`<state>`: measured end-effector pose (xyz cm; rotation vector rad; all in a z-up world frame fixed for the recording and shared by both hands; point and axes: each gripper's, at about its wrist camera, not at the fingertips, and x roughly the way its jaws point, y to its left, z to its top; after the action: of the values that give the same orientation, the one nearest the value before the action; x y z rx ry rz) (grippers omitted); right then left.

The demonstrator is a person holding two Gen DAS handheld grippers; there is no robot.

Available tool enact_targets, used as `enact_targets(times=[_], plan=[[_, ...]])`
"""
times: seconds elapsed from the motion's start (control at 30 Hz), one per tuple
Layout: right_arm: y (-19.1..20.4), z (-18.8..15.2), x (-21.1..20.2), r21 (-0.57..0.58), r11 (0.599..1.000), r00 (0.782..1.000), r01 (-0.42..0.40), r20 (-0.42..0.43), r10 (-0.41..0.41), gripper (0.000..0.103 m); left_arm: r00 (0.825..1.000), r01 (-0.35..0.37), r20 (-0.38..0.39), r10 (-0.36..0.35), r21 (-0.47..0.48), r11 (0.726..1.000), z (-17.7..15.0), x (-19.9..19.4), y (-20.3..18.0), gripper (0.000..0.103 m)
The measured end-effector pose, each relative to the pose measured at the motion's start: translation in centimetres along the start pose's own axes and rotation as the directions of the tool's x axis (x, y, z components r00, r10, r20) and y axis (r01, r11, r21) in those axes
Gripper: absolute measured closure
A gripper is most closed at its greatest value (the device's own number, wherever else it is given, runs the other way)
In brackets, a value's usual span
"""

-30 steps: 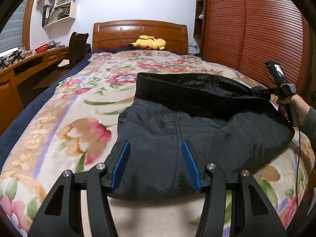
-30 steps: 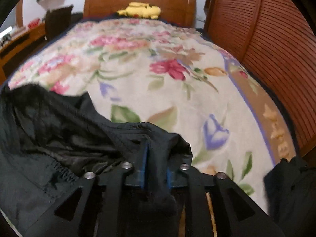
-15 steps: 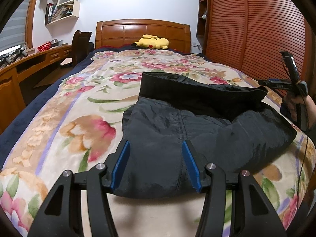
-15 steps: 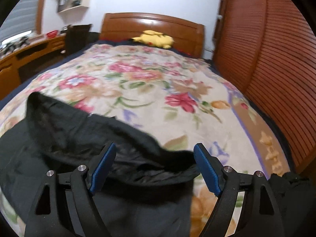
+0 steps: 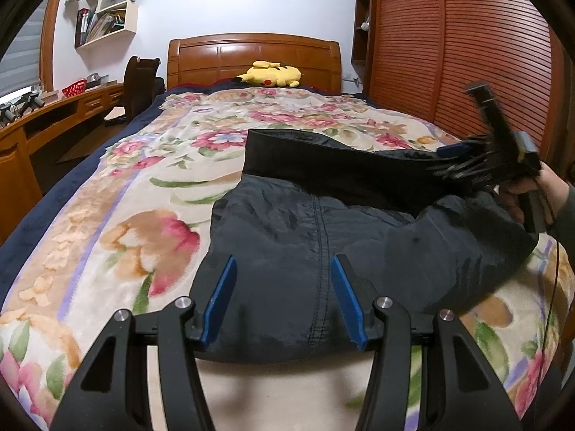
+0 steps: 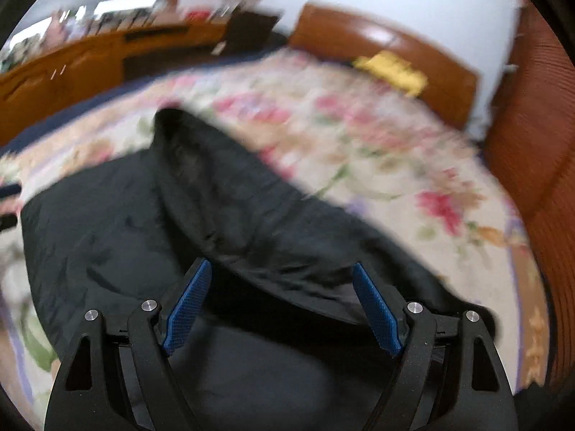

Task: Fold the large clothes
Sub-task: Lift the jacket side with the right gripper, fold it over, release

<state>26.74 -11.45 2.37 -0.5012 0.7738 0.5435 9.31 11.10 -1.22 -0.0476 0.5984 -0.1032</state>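
Jacket (image 5: 323, 237), dark, lies partly folded on floral bedspread (image 5: 118, 215), zipper seam toward me. Left gripper (image 5: 284, 298) jaws apart, nothing pinched; right gripper (image 6: 284, 305) spread wide, empty, above fabric. Yellow plush (image 5: 269, 75) by headboard (image 5: 251, 57). My right view is smeared; desk (image 5: 54, 115) items are unreadable.

A second ago the right claw (image 6: 284, 301) was pinched on a fold of the black garment (image 5: 323, 237). Now its blue pads (image 6: 187, 305) stand wide apart with nothing clamped, the released cloth lying on the bed, and the claw has swung and rolled toward the garment's middle.
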Motion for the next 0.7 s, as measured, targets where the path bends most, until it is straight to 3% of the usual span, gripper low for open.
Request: enact_targets(times=[0.07, 0.13, 0.17, 0.2, 0.43, 0.47, 0.5, 0.53, 0.57, 0.6, 0.7], plan=[[0.8, 0.5, 1.9, -0.038, 0.999, 0.999, 0.013, -0.04, -0.014, 0.021, 1.0, 0.006, -0.005, -0.006, 0.0, 1.0, 0.0, 0.2, -0.1, 0.049], [1.4, 1.4, 4.0, -0.066, 0.998, 0.997, 0.008, -0.072, -0.013, 0.042, 1.0, 0.011, -0.007, -0.011, 0.0, 1.0, -0.1, 0.3, -0.1, 0.049], [1.5, 1.6, 4.4, -0.075, 0.997, 0.997, 0.007, -0.077, -0.013, 0.079, 1.0, 0.012, -0.01, -0.012, 0.002, 1.0, -0.1, 0.4, -0.2, 0.049], [1.7, 2.2, 5.3, -0.092, 0.995, 0.996, 0.024, -0.082, -0.032, 0.103, 1.0, 0.011, -0.013, -0.011, 0.005, 1.0, -0.1, 0.5, -0.2, 0.049], [-0.8, 4.9, 7.8, -0.002, 0.989, 0.988, 0.15, -0.03, -0.15, 0.101, 0.999, 0.012, -0.044, -0.012, 0.003, 1.0, -0.2, 1.8, -0.1, 0.049], [-1.3, 5.2, 7.8, 0.021, 0.987, 0.987, 0.158, -0.021, -0.158, 0.096, 0.999, 0.012, -0.047, -0.012, 0.003, 1.0, -0.2, 1.8, -0.1, 0.049], [-1.8, 5.4, 7.6, 0.047, 0.985, 0.986, 0.166, -0.016, -0.166, 0.076, 0.999, 0.011, -0.05, -0.011, 0.001, 1.0, -0.3, 1.9, 0.0, 0.049], [-2.5, 5.4, 7.2, 0.078, 0.978, 0.981, 0.192, -0.008, -0.192, 0.063, 0.999, 0.01, -0.05, -0.01, -0.002, 1.0, -0.3, 1.9, 0.1, 0.049], [-3.0, 5.5, 6.6, 0.101, 0.974, 0.979, 0.203, 0.005, -0.205, 0.041, 0.999, 0.007, -0.05, -0.007, -0.005, 1.0, -0.3, 1.8, 0.2, 0.049], [-4.0, 5.3, 5.5, 0.136, 0.968, 0.976, 0.21, 0.032, -0.216, 0.028, 0.999, 0.003, -0.051, -0.003, -0.008, 1.0, -0.4, 1.8, 0.4, 0.049], [-6.4, 4.8, 2.9, 0.194, 0.949, 0.962, 0.25, 0.06, -0.265, 0.025, 0.998, -0.008, -0.056, 0.007, -0.011, 1.0, -0.5, 1.7, 0.7, 0.049]])
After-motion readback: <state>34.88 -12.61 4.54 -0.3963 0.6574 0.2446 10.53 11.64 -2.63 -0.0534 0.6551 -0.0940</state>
